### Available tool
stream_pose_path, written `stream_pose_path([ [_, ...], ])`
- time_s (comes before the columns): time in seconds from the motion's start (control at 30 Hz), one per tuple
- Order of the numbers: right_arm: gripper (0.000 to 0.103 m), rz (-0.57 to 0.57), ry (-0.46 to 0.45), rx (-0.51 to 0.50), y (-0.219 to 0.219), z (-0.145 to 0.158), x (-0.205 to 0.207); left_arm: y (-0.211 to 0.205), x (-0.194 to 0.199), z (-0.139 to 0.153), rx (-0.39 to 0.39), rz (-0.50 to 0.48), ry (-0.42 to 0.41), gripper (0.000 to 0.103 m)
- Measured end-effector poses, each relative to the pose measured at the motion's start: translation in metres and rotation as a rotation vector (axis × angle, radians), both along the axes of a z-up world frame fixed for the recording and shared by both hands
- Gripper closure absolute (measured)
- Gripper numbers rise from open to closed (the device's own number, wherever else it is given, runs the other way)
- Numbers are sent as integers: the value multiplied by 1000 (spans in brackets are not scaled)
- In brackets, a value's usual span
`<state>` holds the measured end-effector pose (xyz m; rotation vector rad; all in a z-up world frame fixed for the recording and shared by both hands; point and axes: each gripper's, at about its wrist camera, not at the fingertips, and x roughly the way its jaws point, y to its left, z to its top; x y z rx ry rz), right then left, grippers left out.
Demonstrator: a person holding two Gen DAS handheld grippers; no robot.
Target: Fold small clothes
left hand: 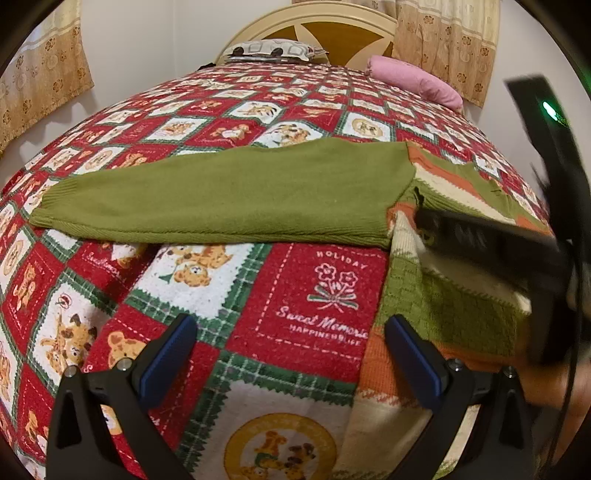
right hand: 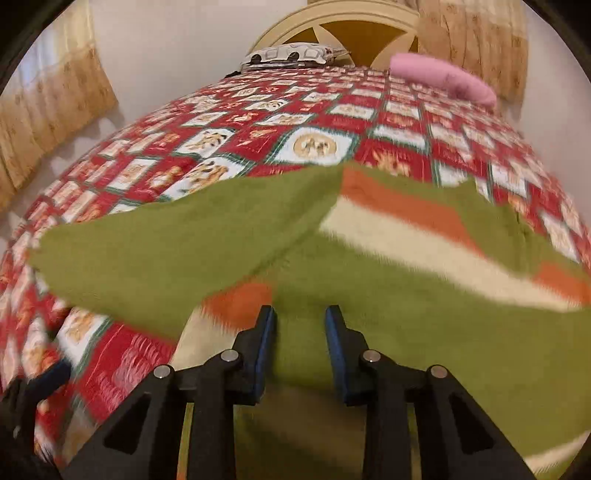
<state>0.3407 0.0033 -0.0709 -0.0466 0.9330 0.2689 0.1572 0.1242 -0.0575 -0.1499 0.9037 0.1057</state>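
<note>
- Left wrist view: the left gripper [left hand: 291,350] hung over the bedspread [left hand: 221,295] with its fingers spread wide and nothing between them; only the patterned cover showed in the gap.
- A small sweater [left hand: 443,295], green with orange and cream bands, lay on the bed to the right, and its green sleeve [left hand: 221,199] stretched flat toward the left, beyond the fingers.
- The right gripper [left hand: 424,225] came in from the right edge, blurred, with its tip at the sweater's body close to where the sleeve joined. From here I could not tell whether it had hold of the cloth.
- A pink pillow [left hand: 417,81] and a grey-patterned pillow [left hand: 273,50] sat at the far end, against the headboard [left hand: 332,33].
- Right wrist view: the whole picture was smeared. The right gripper [right hand: 300,314] sat low over the sweater [right hand: 406,314], fingers partly open with a narrow gap; green knit filled that gap, but the pads did not seem to press on it, so I judged it not gripping.
- The sleeve [right hand: 166,258] ran off to the left over the bedspread [right hand: 295,122].
- Judged step: an early fold, with the sleeve not yet laid over the body. The next move likely called for the left fingers to reach far and left to the cuff, pinch it, and carry it right across the body, while the right steadied the shoulder.
</note>
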Motion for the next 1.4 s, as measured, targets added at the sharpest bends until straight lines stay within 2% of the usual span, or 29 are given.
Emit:
stream_pose_path([
  [0.1, 73, -10, -19, 237, -26, 15, -3, 2, -2, 1, -16, 0, -10, 0],
  [0.13, 70, -33, -45, 249, -33, 21, -9, 2, -2, 1, -19, -1, -11, 0],
  [0.17, 60, -39, -67, 247, -35, 26, -13, 1, -1, 1, -19, -1, -11, 0],
  [0.23, 52, -21, -98, 219, -31, 31, -20, 2, -1, 1, -16, 0, -9, 0],
  [0.3, 52, 23, -72, 111, -15, 26, -15, 3, -2, 0, -19, 0, -11, 0],
  [0.4, 52, 42, 2, 3, -1, 4, 1, 3, -2, 1, -24, -1, -12, 0],
  [0.43, 58, 30, 8, -34, 1, -1, 4, 3, -1, 0, -26, -1, -12, 0],
  [0.47, 73, 19, -10, -65, 3, 1, 4, 3, -1, 0, -25, -1, -10, 0],
  [0.5, 84, 13, -6, -70, 4, 3, 6, 3, -1, 0, -24, -1, -12, 0],
  [0.53, 92, -2, 1, -49, 0, 5, 7, 4, -1, 0, -26, -1, -13, 0],
  [0.57, 94, -24, 11, 1, -8, 8, 7, 4, -1, 0, -29, -1, -13, 0],
  [0.7, 95, -91, -18, 146, -27, 21, 12, 3, -1, 0, -30, -1, -15, 0],
  [0.8, 94, -102, 16, 249, -27, 13, 24, 3, -1, 0, -30, -1, -15, 0],
  [0.9, 84, -48, 93, 402, -24, -4, 33, 3, -1, 0, -29, -1, -14, 0],
  [0.93, 70, -35, 101, 468, -29, -5, 32, 3, -1, 0, -29, -1, -14, 0],
  [0.97, 63, -41, 101, 531, -37, 0, 29, 4, -1, 1, -30, -1, -15, 0],
  [1.03, 63, -53, 57, 566, -49, 12, 18, 3, -1, 1, -33, -1, -15, 0],
  [1.07, 63, -71, 6, 529, -56, 22, 9, 3, -1, 1, -32, -1, -15, 0],
  [1.13, 63, -78, -30, 446, -61, 31, -6, 3, -1, 0, -32, -1, -15, 0],
  [1.23, 63, -24, -3, 385, -52, 25, -22, 3, -1, 0, -30, -1, -14, 0],
  [1.33, 63, 0, 36, 256, -30, -4, -24, 3, -1, 0, -29, -1, -13, 0],
  [1.4, 63, 4, 14, 216, -24, -2, -24, 2, 1, -1, -16, -1, -1, 0],
])
